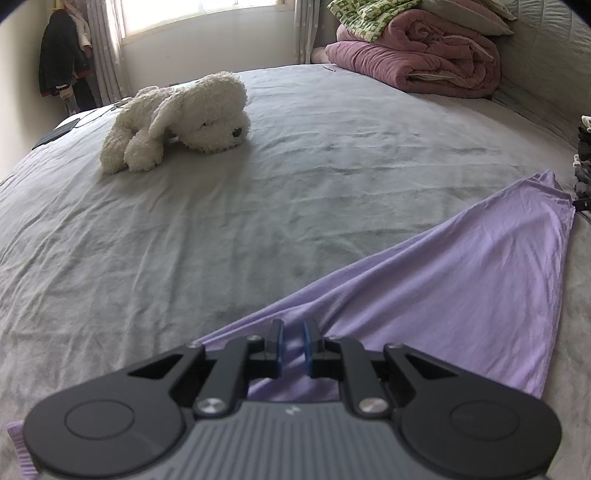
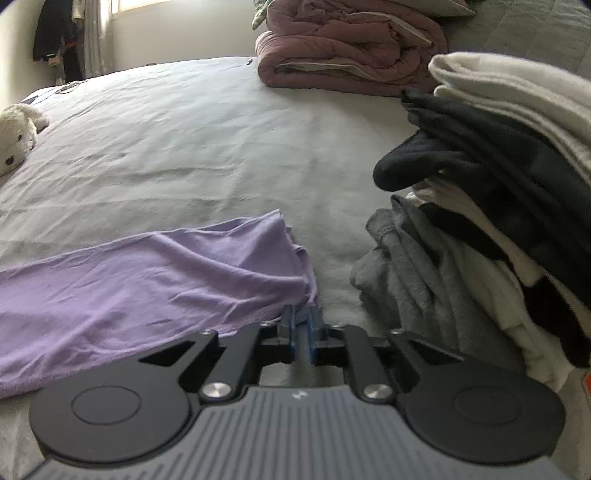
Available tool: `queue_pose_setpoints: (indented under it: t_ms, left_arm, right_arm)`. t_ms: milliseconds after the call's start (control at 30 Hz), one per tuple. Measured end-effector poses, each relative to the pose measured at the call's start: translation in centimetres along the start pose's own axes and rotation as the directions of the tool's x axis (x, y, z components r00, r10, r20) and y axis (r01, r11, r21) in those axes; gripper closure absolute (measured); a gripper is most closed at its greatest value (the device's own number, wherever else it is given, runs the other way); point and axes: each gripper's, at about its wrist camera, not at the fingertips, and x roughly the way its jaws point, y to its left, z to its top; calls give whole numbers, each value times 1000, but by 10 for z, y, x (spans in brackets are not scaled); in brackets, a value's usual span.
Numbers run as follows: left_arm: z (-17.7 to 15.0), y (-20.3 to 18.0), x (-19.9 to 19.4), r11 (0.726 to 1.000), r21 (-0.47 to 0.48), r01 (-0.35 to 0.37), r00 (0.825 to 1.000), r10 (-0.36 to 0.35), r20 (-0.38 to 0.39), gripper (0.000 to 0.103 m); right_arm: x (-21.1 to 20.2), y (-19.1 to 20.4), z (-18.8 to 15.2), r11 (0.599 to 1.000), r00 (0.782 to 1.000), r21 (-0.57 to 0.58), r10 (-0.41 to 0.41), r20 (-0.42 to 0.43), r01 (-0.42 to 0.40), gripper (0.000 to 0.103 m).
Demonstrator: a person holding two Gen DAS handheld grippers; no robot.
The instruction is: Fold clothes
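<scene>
Left wrist view: left gripper (image 1: pixel 293 341) has its jaws nearly closed, pinching an edge of the lilac garment (image 1: pixel 461 273). The right gripper (image 2: pixel 301 328) likewise clamps a corner, with cloth between its pads. Judged step: a fold in progress, garment held at two points. Next move requires both grips carried together. Beyond the jaws lies the grey bedsheet (image 1: pixel 258 192); right of the right jaws, the clothes pile (image 2: pixel 480 206).

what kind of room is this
Most likely a bedroom: a wide bed under a grey sheet, folded quilts stacked at its far side, a plush dog lying on it, and a window with curtains.
</scene>
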Motion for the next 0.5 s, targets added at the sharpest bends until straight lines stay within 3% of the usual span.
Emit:
queue_pose_setpoints:
  t_ms: [267,333,433,500]
  left_arm:
    - [0,0,0,1000,3,1,1000,-1,0,92]
    - [0,1,0,1000,3,1,1000,-1,0,92]
    - [0,1,0,1000,3,1,1000,-1,-1,92]
    - [0,0,0,1000,3,1,1000,-1,-1,92]
  right_arm:
    - [2,-1,3,1000,1000,20,-3,5,3,89]
    - [3,-1,4,1000,1000,25,-4,6,4,86]
    - [3,-6,4,997,1000,70,10,0,-10,74]
    - [4,-10,3,995,1000,102,20,-4,-20,72]
